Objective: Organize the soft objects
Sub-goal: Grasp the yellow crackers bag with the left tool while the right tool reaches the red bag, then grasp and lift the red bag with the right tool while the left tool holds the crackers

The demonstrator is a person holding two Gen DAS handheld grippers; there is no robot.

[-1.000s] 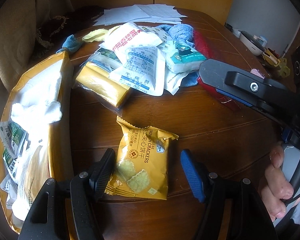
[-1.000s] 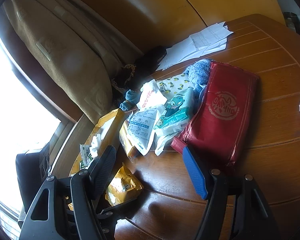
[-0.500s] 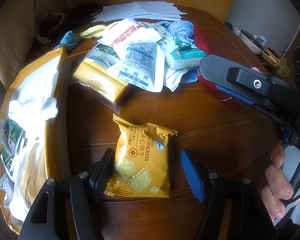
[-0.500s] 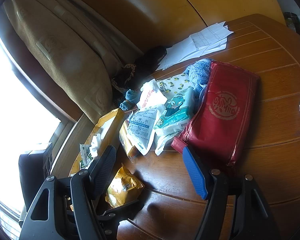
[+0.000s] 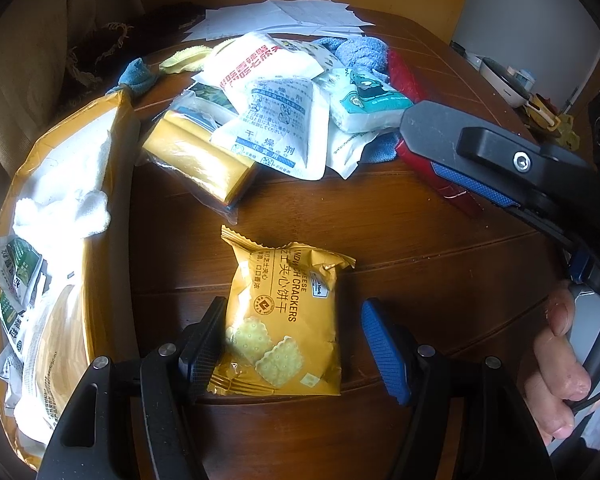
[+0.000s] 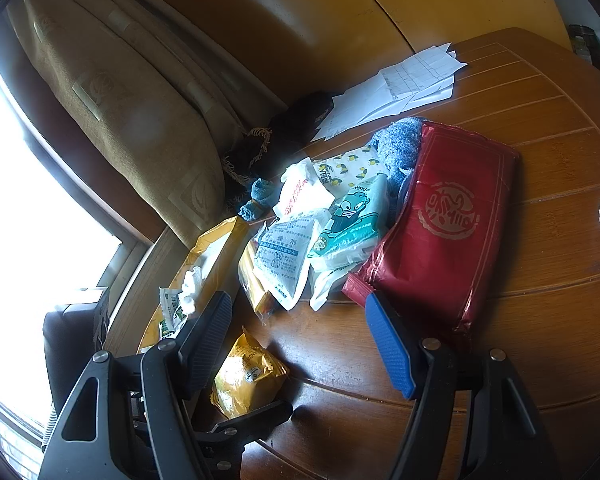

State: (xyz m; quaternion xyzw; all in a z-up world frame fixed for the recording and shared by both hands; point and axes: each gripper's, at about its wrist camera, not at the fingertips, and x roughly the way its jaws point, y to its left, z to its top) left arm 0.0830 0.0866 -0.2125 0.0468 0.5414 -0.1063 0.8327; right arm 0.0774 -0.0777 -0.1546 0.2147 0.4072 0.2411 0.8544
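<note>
Dark wooden desk (image 5: 400,240) by a curtained window, cluttered with soft packets. Using the cracker packet (image 5: 284,320) as the landmark and going left to right: to its left sits a yellow mailer bag (image 5: 112,152), glossy, lying open with white fluffy cloth (image 5: 60,204) and small sachets inside. The cracker packet itself lies flat on the desk, crinkly foil, puffy, zigzag-cut ends. The left claw (image 5: 296,344) straddles it with jaws apart; the dark pad sits right at the packet's left edge, the blue pad stands clear of its right side, so nothing is gripped yet. Behind the packet there's a heap of pouches, a white desiccant bag (image 5: 280,128) on top, plus a flat red foil pouch (image 6: 448,220). To its right hovers the right claw (image 6: 300,340), jaws apart, empty.

I'd guess the move is closing gently mid-packet, since crackers crush and foil slips.
</note>
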